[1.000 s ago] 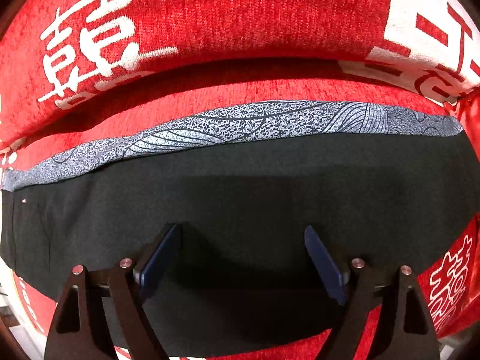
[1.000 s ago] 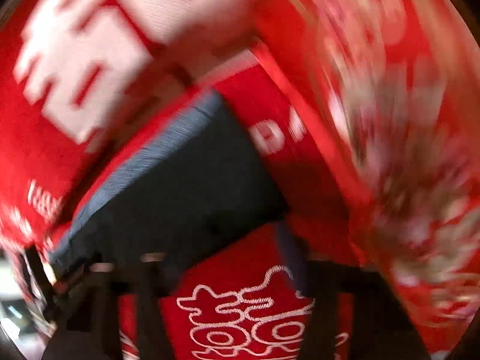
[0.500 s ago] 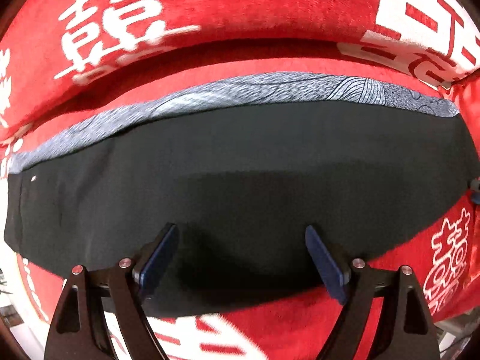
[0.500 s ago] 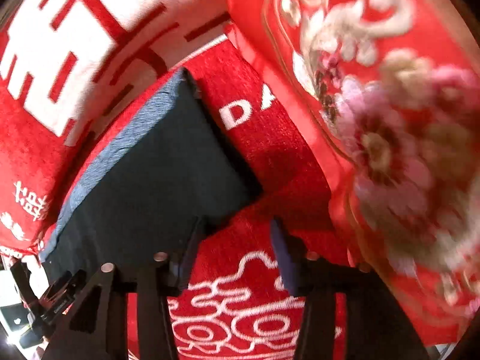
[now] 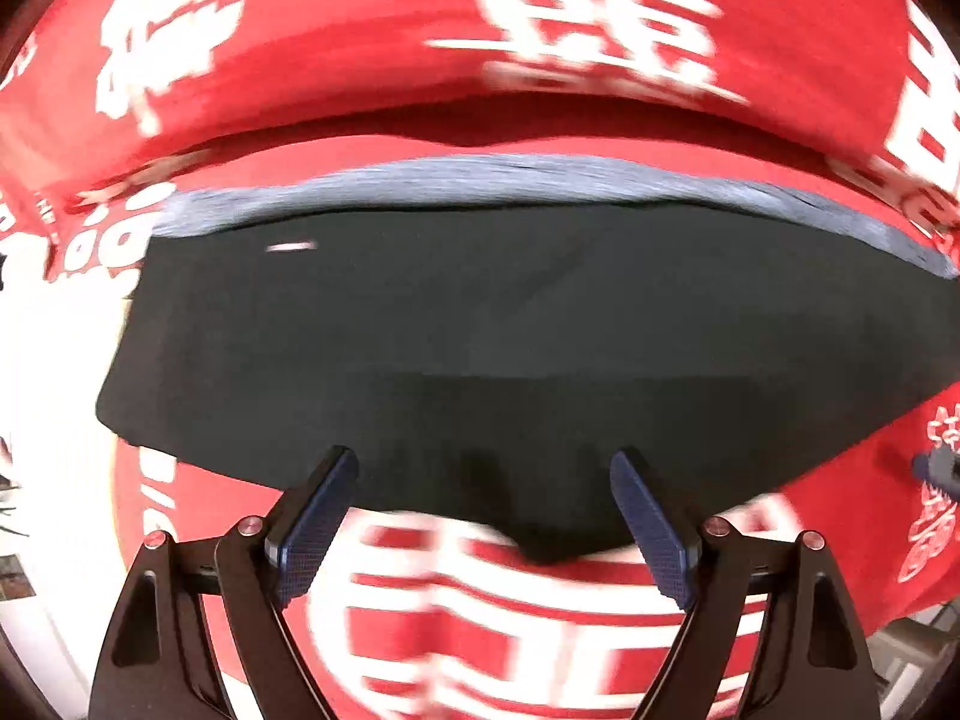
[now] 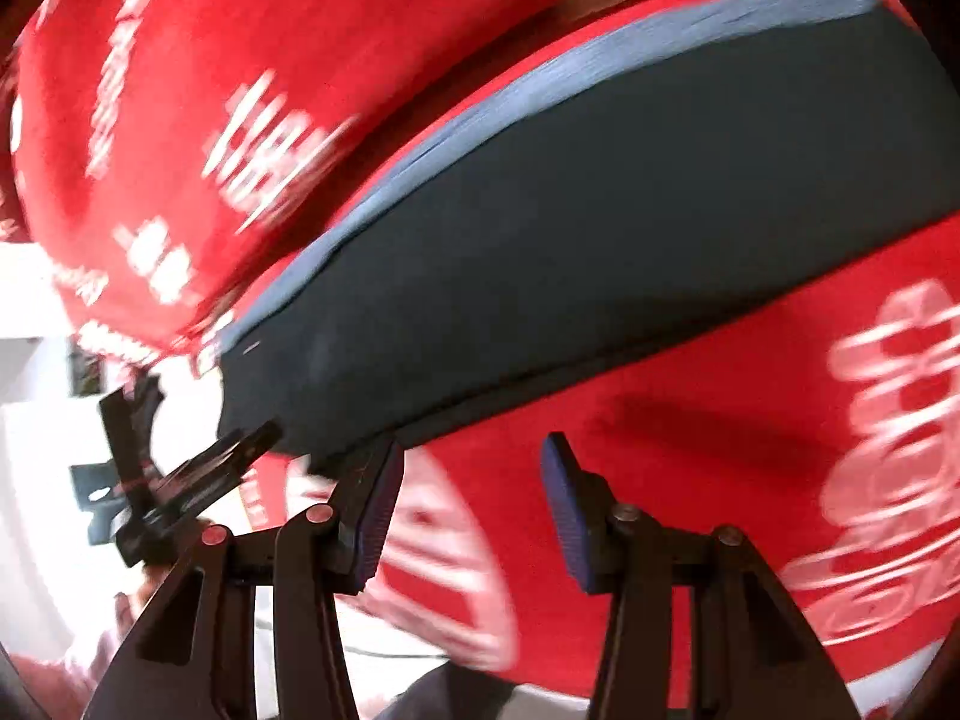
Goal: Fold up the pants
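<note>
The black pants (image 5: 480, 324) lie folded flat on a red cover, with a grey patterned band (image 5: 480, 177) along their far edge. My left gripper (image 5: 483, 480) is open and empty, its fingertips at the near edge of the pants. In the right wrist view the pants (image 6: 600, 228) run diagonally from lower left to upper right. My right gripper (image 6: 474, 468) is open and empty, just off their near edge above the red cover. The left gripper (image 6: 180, 468) shows at the pants' left end in that view.
The red cover (image 5: 540, 612) with white characters spreads under the pants. A red backrest cushion (image 5: 360, 42) with white characters rises right behind the grey band. A white floor or wall (image 6: 36, 450) lies past the left edge.
My left gripper has backed toward the near edge of the pants and shifted left. My right gripper has swung left from the flowered cushion side toward the pants' near edge. Both views are blurred.
</note>
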{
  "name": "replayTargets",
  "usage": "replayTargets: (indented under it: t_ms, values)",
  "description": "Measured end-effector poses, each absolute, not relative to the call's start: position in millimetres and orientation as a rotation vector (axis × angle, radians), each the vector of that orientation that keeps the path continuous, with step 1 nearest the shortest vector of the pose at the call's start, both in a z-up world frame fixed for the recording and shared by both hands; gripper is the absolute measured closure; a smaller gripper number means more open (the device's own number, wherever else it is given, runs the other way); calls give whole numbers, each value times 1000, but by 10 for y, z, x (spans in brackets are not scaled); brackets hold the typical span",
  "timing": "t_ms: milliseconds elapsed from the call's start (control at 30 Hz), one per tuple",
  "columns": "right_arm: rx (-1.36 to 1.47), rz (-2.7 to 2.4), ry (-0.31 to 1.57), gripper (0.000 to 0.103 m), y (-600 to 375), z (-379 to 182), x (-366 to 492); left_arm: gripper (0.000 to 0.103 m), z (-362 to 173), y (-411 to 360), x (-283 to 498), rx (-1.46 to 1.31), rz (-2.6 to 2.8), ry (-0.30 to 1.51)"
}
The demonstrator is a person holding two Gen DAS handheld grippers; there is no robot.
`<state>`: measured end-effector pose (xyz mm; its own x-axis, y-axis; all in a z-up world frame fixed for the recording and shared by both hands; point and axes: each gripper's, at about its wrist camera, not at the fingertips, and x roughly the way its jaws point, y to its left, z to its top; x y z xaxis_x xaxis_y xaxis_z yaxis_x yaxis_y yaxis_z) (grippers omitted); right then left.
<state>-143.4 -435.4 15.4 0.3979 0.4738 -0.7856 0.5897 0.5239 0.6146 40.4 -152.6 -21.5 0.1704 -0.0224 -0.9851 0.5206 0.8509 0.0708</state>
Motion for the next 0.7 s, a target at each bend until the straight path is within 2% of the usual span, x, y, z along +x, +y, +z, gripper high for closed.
replayTargets:
  t_ms: [200, 333, 367, 433, 567, 600, 633, 667, 700]
  values:
    - [1142, 24, 1233, 51, -3069, -154, -789, 16, -234, -779, 1211, 470, -351, 1264]
    - [1188, -10, 1235, 51, -2786, -363, -651, 16, -597, -501, 1518, 532, -331, 1283]
    - [1197, -19, 1237, 51, -2742, -395, -640, 14, -667, -476, 1476, 525, -345, 1291]
    - [1216, -23, 1198, 51, -2713, -419, -622, 0, -676, -326, 1524, 486, -367, 1252]
    - [1216, -21, 1169, 51, -2760, -512, -527, 0, -702, -190, 1598, 359, -405, 1307]
    - [1237, -17, 1164, 57, -2796, -552, -502, 0, -698, -187, 1597, 360, -415, 1304]
    - [1234, -36, 1190, 88, -2861, -553, -489, 0, -679, -197, 1581, 378, -421, 1295]
    - [1211, -53, 1203, 94, -2881, -508, -472, 0, -664, -195, 1569, 390, -421, 1291]
    - [1209, -40, 1172, 94, -2889, -405, -484, 0, -658, -186, 1563, 398, -420, 1290]
